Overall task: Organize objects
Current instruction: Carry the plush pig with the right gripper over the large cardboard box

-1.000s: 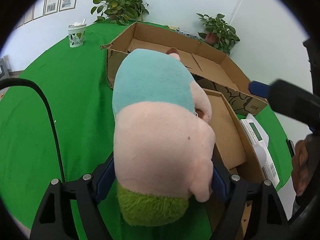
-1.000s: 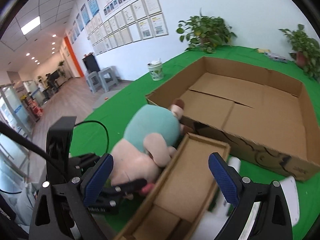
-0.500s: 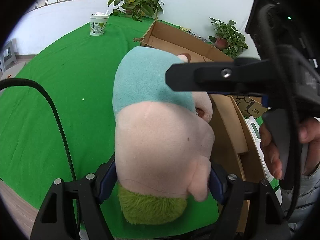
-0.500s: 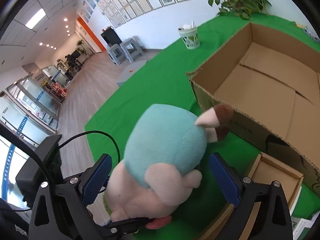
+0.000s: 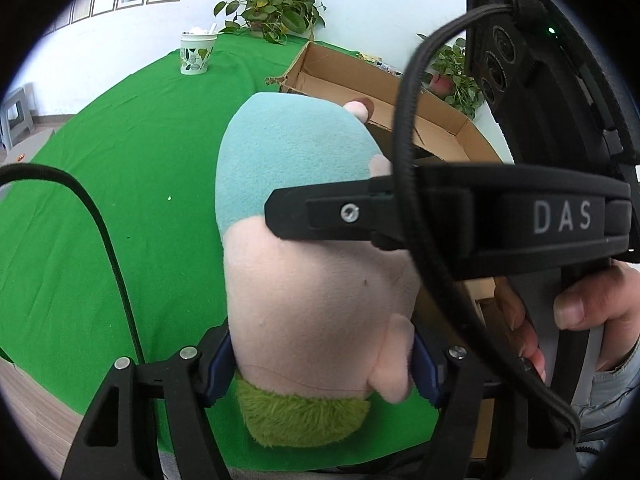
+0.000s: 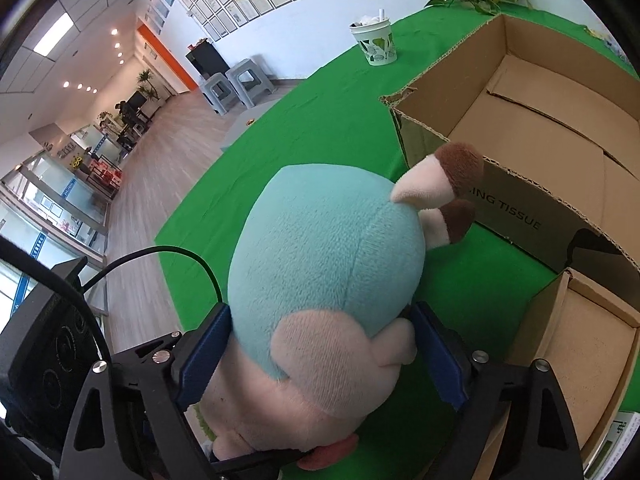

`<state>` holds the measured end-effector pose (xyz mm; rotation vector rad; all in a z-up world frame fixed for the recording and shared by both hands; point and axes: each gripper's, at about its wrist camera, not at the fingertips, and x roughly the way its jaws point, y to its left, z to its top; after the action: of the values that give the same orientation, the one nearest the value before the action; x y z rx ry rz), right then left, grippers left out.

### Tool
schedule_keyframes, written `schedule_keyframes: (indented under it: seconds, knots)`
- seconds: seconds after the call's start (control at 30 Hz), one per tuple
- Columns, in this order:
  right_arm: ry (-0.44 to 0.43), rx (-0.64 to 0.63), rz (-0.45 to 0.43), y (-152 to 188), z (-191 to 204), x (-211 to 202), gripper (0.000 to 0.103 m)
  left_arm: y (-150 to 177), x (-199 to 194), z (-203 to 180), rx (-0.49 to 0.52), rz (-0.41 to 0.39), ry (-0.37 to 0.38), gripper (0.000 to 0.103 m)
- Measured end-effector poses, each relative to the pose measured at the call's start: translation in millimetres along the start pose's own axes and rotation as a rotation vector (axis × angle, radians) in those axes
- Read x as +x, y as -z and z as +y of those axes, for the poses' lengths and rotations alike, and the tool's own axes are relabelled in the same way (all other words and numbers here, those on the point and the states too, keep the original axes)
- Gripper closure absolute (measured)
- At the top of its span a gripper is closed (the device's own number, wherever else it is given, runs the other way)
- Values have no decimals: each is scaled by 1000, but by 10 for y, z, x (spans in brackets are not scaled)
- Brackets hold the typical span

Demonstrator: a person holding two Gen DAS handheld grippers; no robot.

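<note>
A plush toy (image 5: 312,288) with a pink head, teal body and green hair hangs over the green tablecloth (image 5: 120,184). My left gripper (image 5: 322,368) grips its head, blue pads pressed into both sides, jaws still closing. In the right wrist view the plush toy (image 6: 328,248) fills my right gripper (image 6: 324,352). Those jaws are closing, and the pads meet the teal body and a pink arm. The toy's brown-tipped feet point at the large cardboard box (image 6: 440,136). The right gripper's black body (image 5: 440,216) crosses the left wrist view.
The open large box (image 5: 340,76) stands beyond the toy. A smaller open cardboard box (image 6: 580,340) lies at the right. A patterned paper cup (image 6: 376,46) and potted plants (image 5: 272,12) sit at the far table edge. A hand (image 5: 592,304) holds the right gripper's handle.
My right gripper swung left and down from over the small box until it straddled the plush toy's body, and its jaws narrowed. My left gripper kept its hold on the head.
</note>
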<state>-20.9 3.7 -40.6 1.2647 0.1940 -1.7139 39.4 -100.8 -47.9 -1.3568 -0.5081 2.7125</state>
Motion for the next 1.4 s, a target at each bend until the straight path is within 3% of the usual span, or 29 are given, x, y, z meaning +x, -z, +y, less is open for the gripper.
schedule_keyframes:
  seconds: [0.2, 0.5, 0.8, 0.93, 1.03, 1.4]
  knots:
    - [-32, -13, -49, 89, 97, -216, 27, 3, -156, -132, 30, -35, -56, 35]
    - [-58, -33, -242, 148, 137, -1026, 28, -279, -485, -635, 160, -150, -108, 35]
    - [39, 31, -402, 309, -79, -1886, 29, -652, -502, -1133, 307, -192, -35, 35]
    - [91, 46, -460, 319, -175, -2272, 29, -836, -404, -1573, 358, -227, -1, 35]
    - [119, 43, -500, 300, -206, -2641, 29, -823, -347, -1544, 390, -266, 20, 35]
    - [207, 6, -595, -39, 13, -3701, 29, -1601, -464, -1530, 423, -370, 69, 35]
